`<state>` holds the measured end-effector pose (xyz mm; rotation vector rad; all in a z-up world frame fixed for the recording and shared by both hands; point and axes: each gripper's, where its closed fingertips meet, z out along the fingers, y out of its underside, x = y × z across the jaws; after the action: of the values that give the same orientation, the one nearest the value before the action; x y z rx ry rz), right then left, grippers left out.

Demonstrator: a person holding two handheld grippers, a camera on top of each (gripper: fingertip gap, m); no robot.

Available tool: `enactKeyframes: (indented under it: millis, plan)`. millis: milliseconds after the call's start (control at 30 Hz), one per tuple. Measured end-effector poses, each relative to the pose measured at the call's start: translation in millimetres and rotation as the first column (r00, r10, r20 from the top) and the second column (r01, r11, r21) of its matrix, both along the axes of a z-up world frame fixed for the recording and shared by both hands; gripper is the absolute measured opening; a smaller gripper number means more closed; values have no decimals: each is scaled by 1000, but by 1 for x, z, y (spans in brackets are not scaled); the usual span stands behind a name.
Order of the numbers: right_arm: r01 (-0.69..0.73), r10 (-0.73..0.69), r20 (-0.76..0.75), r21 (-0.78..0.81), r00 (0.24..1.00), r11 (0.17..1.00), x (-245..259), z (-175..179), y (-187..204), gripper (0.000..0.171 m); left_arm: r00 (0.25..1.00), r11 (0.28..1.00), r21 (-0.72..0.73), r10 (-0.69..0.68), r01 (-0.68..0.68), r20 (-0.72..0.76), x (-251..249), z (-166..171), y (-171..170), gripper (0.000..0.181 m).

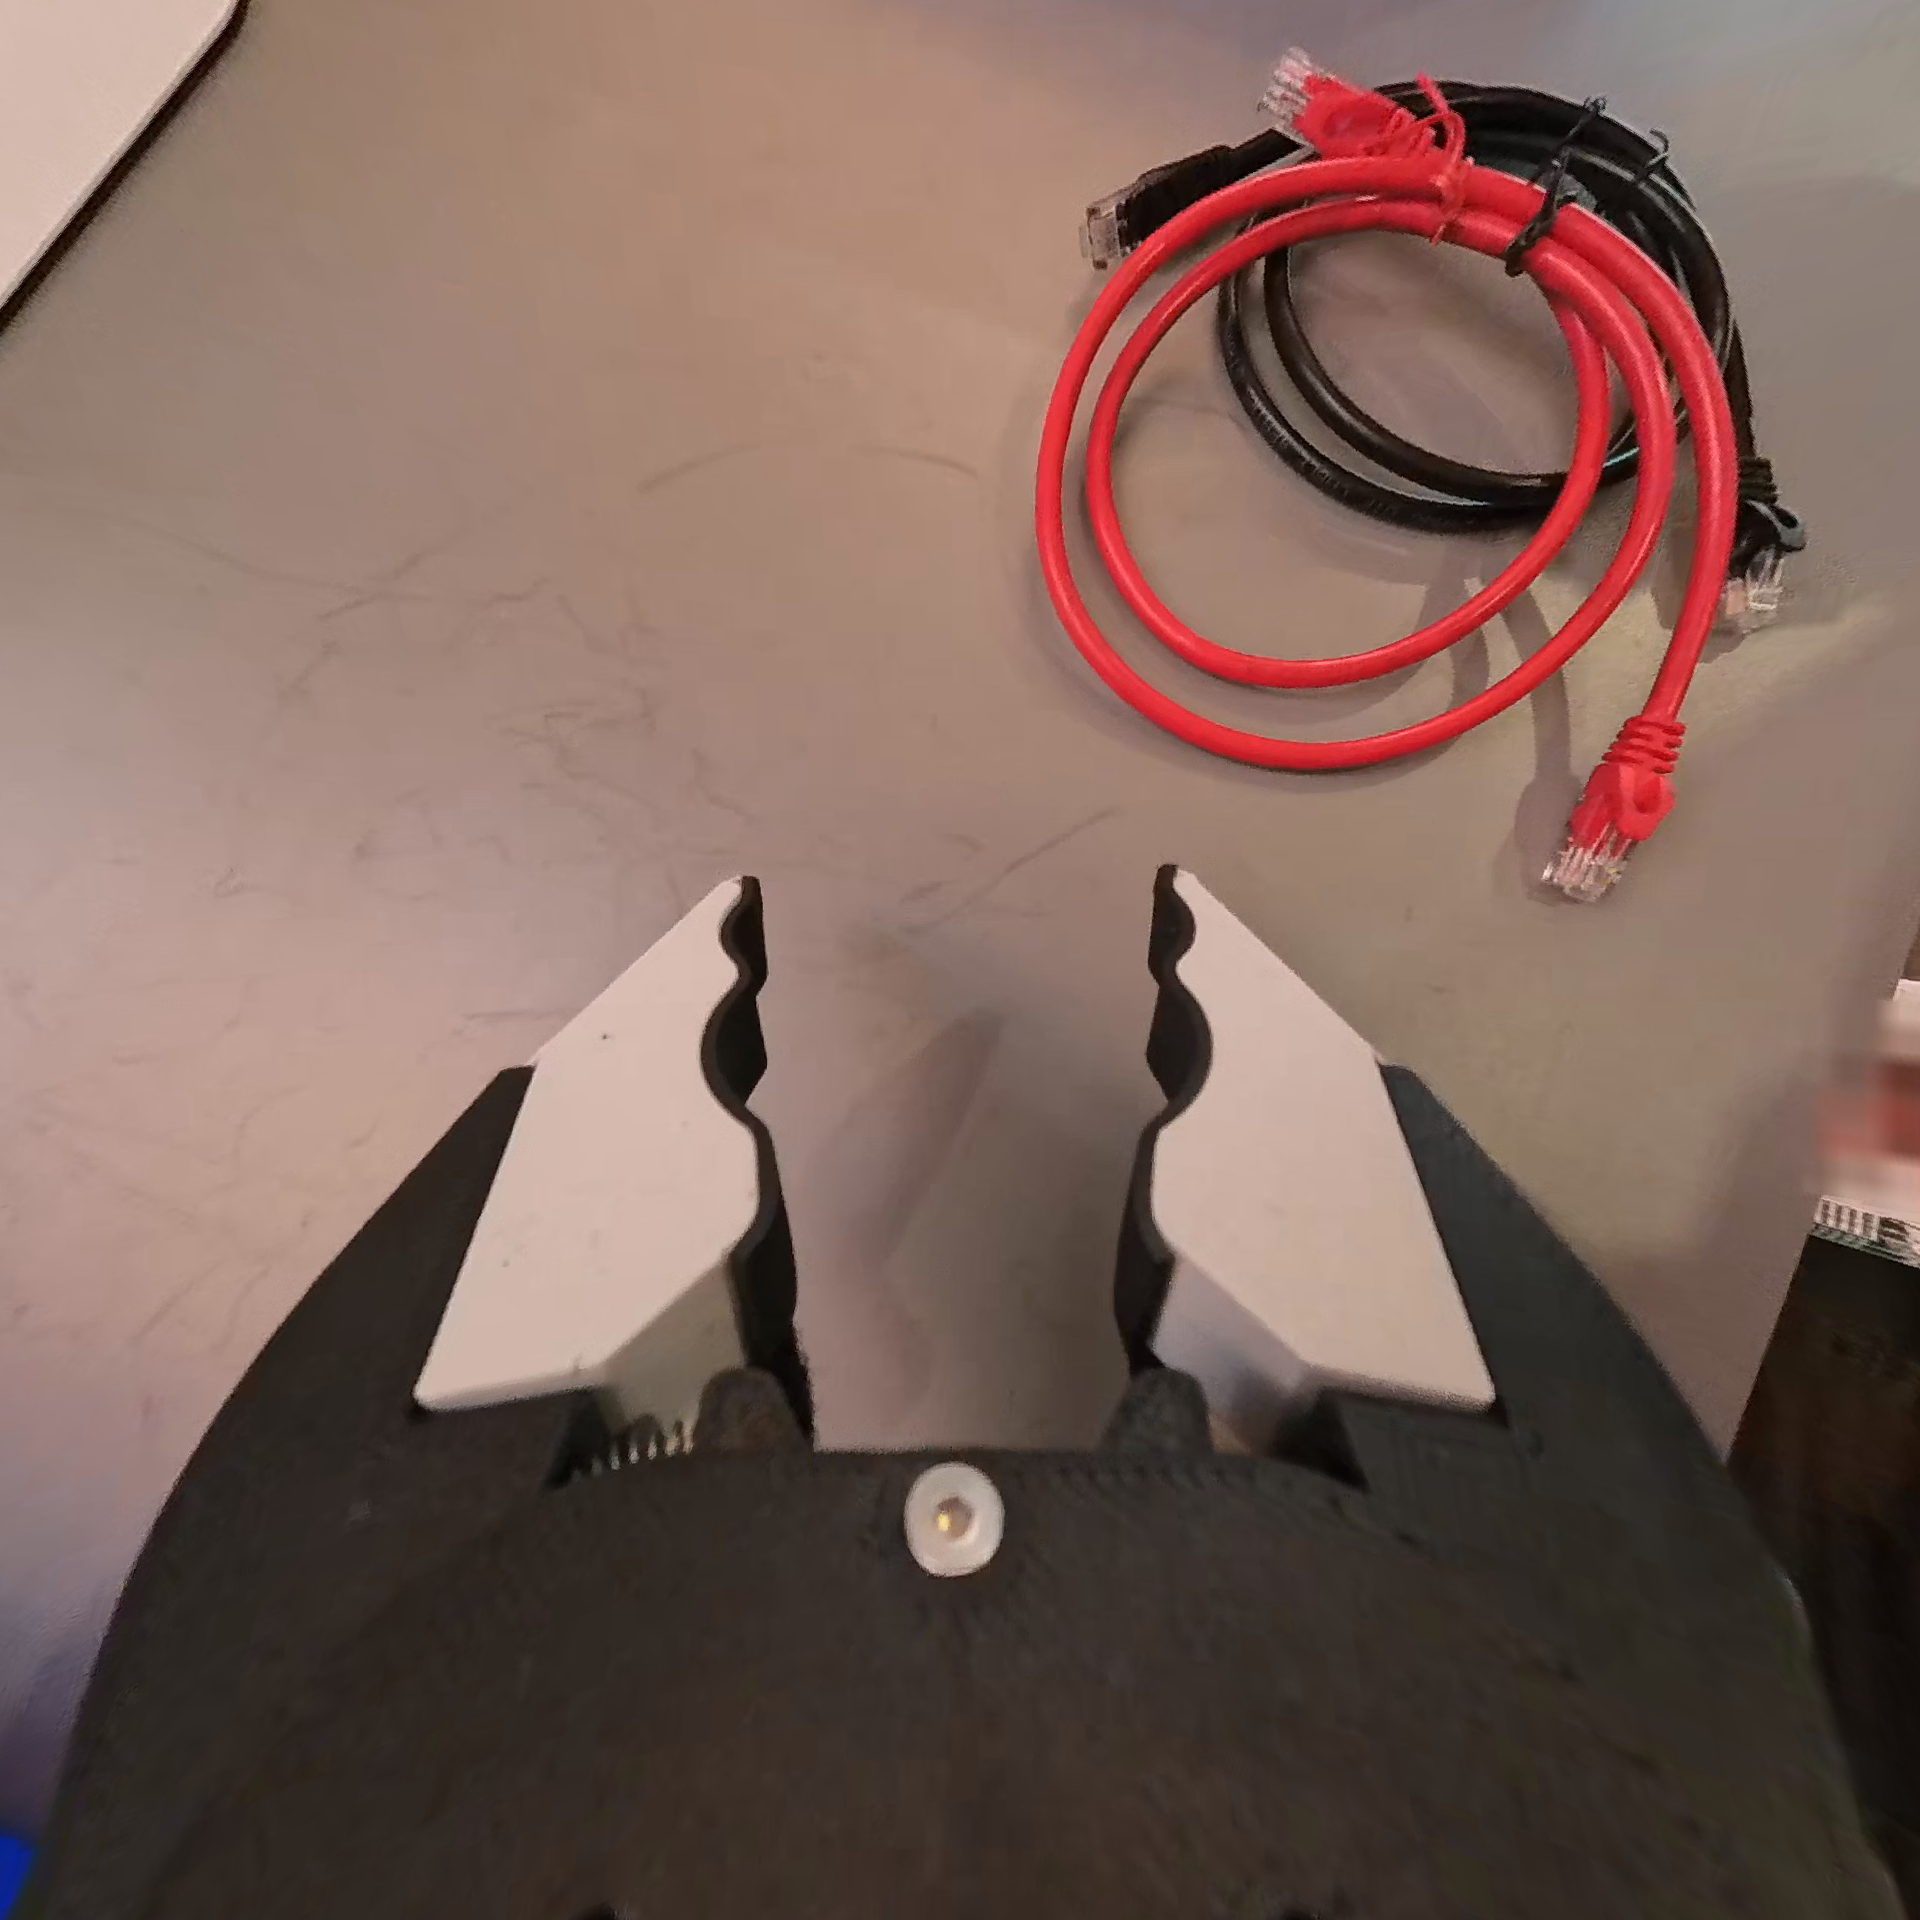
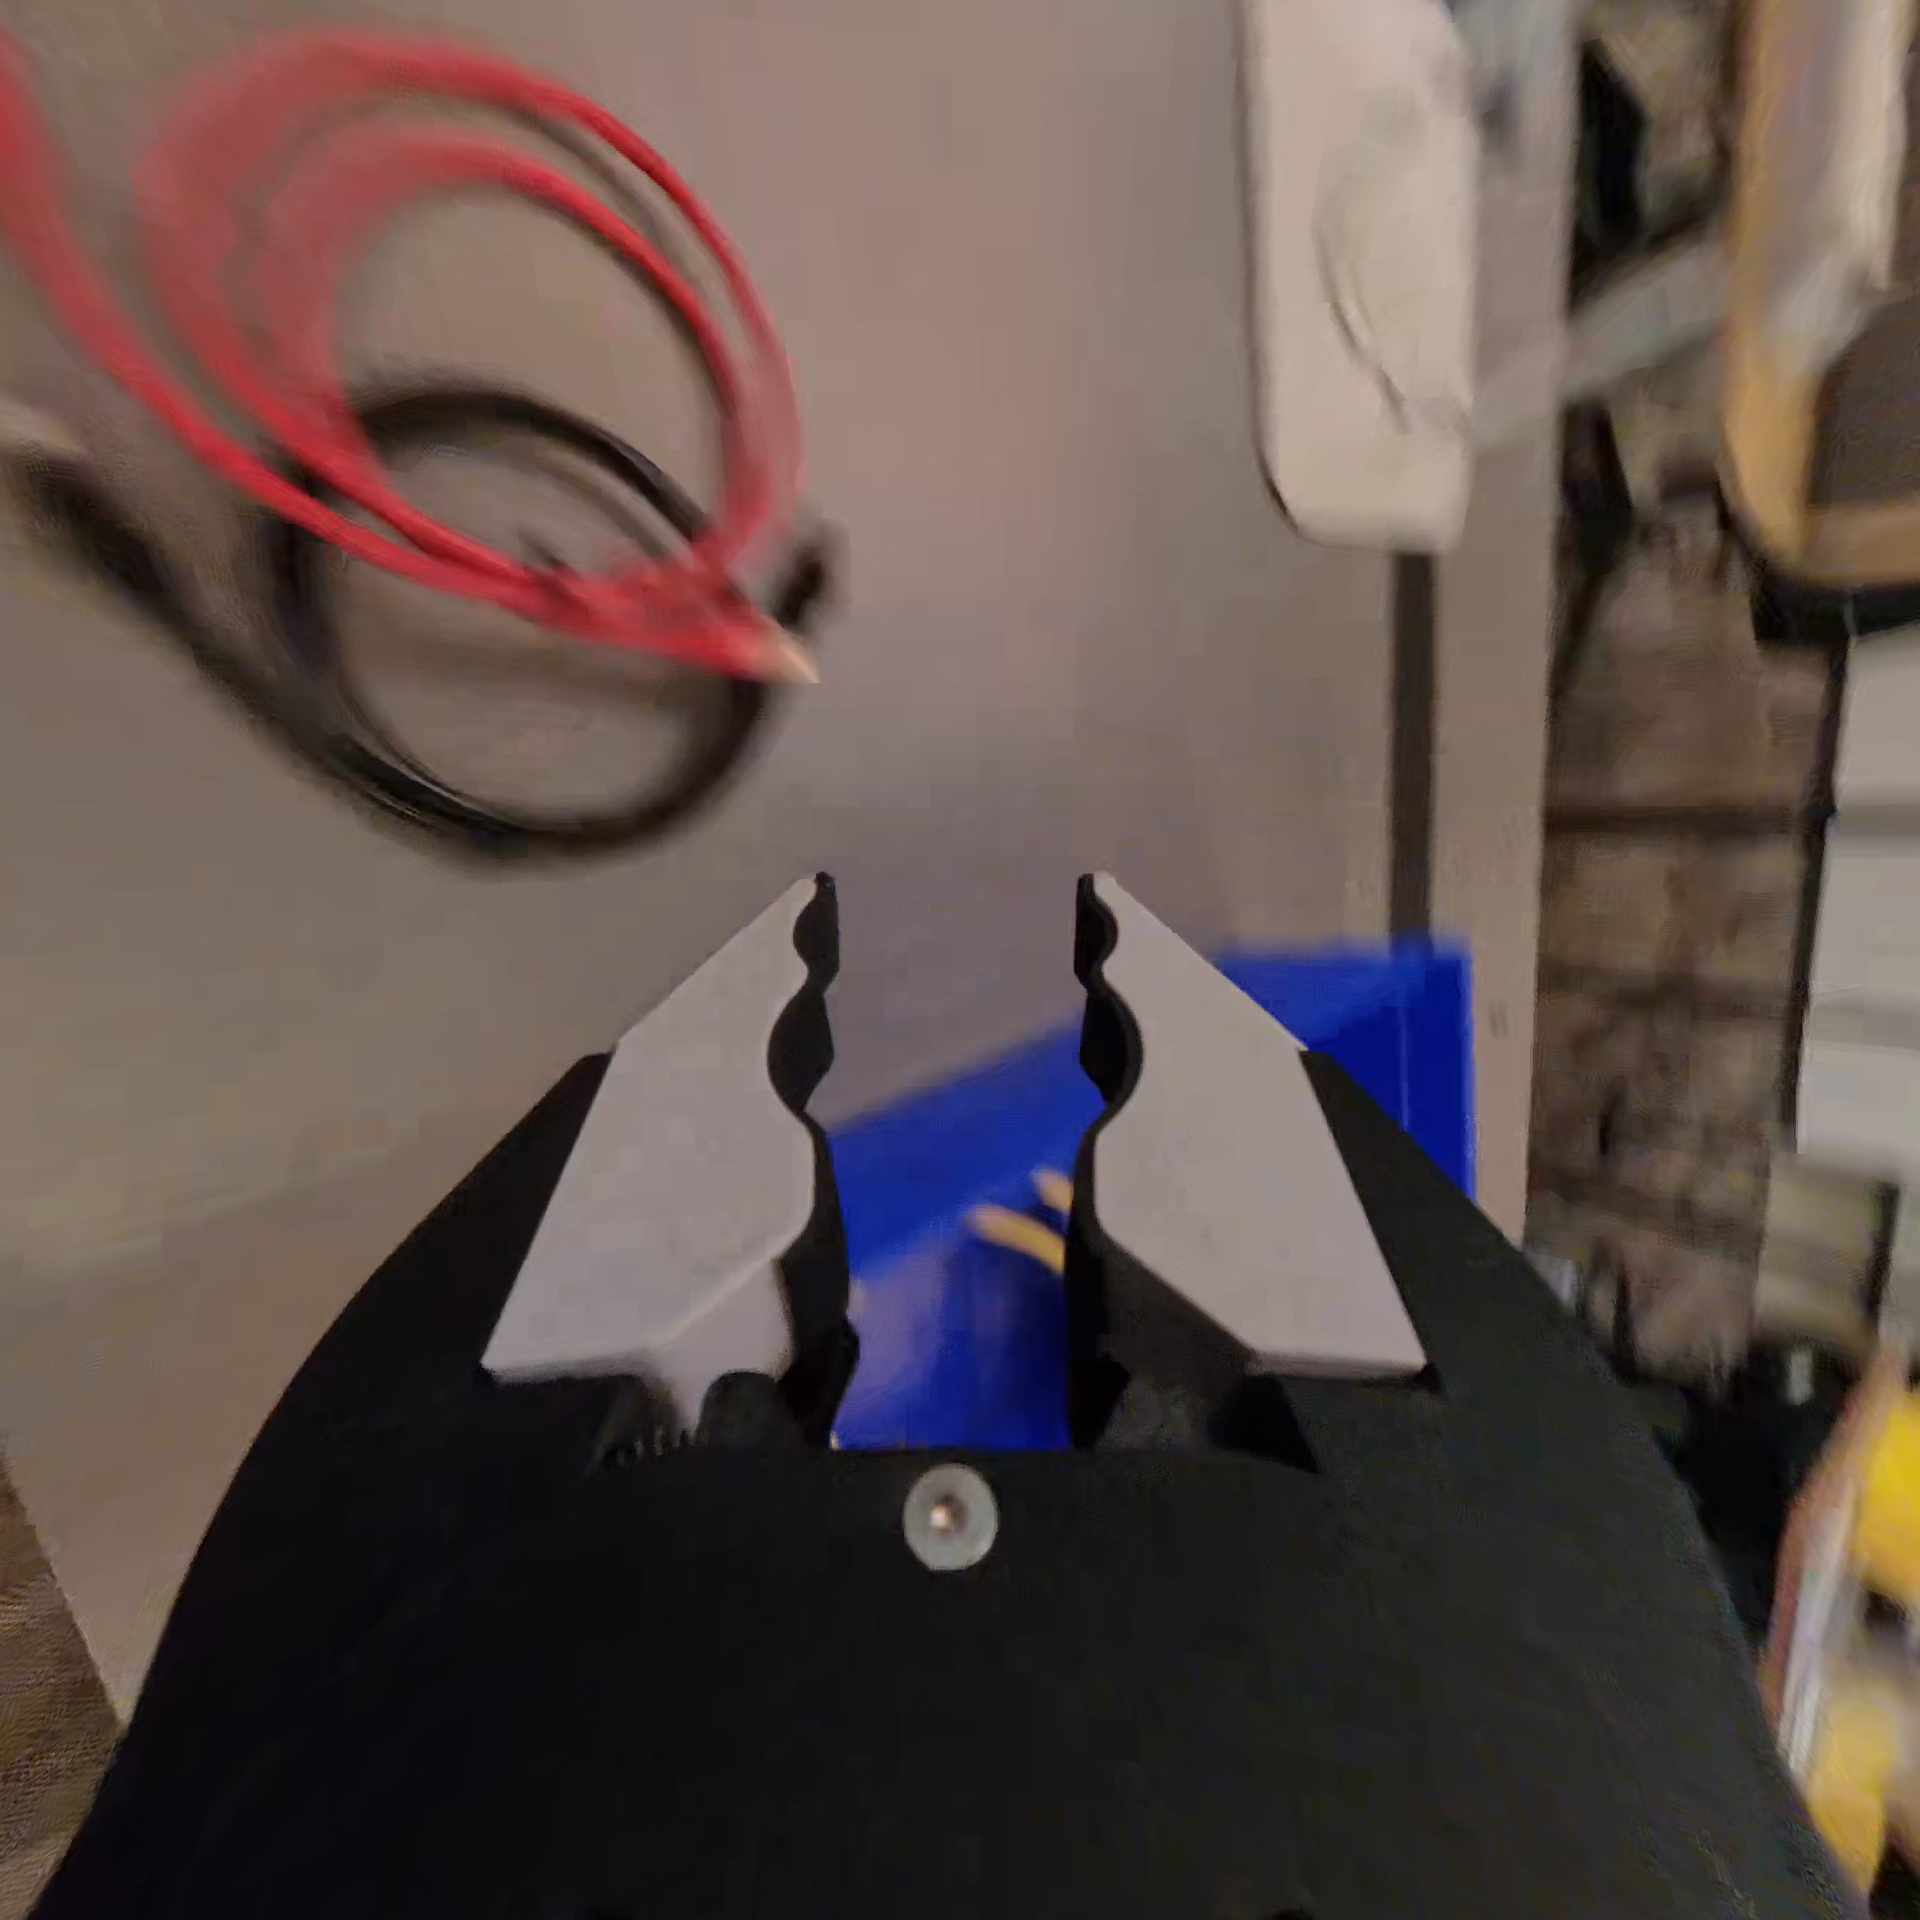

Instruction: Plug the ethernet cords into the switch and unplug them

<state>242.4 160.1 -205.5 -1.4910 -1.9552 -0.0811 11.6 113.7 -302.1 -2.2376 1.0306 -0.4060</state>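
**Two Empty Claws Over the Grey Table**

We are looking down at a big grey table (image 1: 520,520) with faint scratch marks on it. It is filling most of the left wrist view.

We are holding the left gripper (image 1: 956,883) over a bare part of the table. Its two fingers are standing spread apart, and nothing is sitting between them. We are holding the right gripper (image 2: 951,883) spread apart too, though a little less wide, and it is pinching nothing.

A blue box (image 2: 1351,997) is sitting on the table under the right gripper, and something yellow is showing inside it. A white thing (image 2: 1361,270) is lying farther off, to the right in the right wrist view. That view is blurry, so we cannot tell what the white thing is.

The red ethernet cord (image 1: 1070,436) is lying coiled in a ring on the table, ahead and to the right of the left gripper. The black ethernet cord (image 1: 1309,416) is lying coiled too, partly under the red one. Thin ties are holding each coil together near the top.

One red plug (image 1: 1605,831) is pointing toward us, near the left gripper but not touching it. The other red plug (image 1: 1314,109) is sitting at the far side of the coil. A black plug (image 1: 1122,218) is lying just beside it.
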Motion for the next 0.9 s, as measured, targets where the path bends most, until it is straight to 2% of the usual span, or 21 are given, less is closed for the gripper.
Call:
enactKeyframes:
  millis: [67, 200, 367, 500, 600, 800, 900]
  plan:
    - [-156, 155, 77, 8, 985, 988, -29, -19, -28, 33, 1000, 1000, 2, 0, 0, -3, -2, 1, -1, 72]
    - [-298, 299, 204, -34, 932, 954, -49, -61, -53, 29, 1000, 1000, 5, 9, -9, 5, -6, 3, 0, 71]
    - [-381, 372, 353, -48, 858, 923, -51, -99, -60, 28, 1000, 1000, 1, 3, -3, 2, -6, 2, 0, 71]
    - [-396, 394, 378, -77, 838, 915, -54, -114, -61, 24, 1000, 1000, -7, -7, 7, -9, -3, -2, -1, 71]
    - [-363, 378, 317, -105, 870, 926, -59, -109, -62, 12, 1000, 1000, -6, -8, 8, -13, -4, -2, -1, 71]
    - [-249, 258, 152, -74, 954, 966, -68, -65, -47, 8, 1000, 1000, -8, -2, 2, -3, -4, -2, 0, 70]
    - [-144, 144, 62, -14, 988, 990, -65, -33, -26, 7, 1000, 1000, -8, -5, 5, -9, -4, -3, -1, 70]
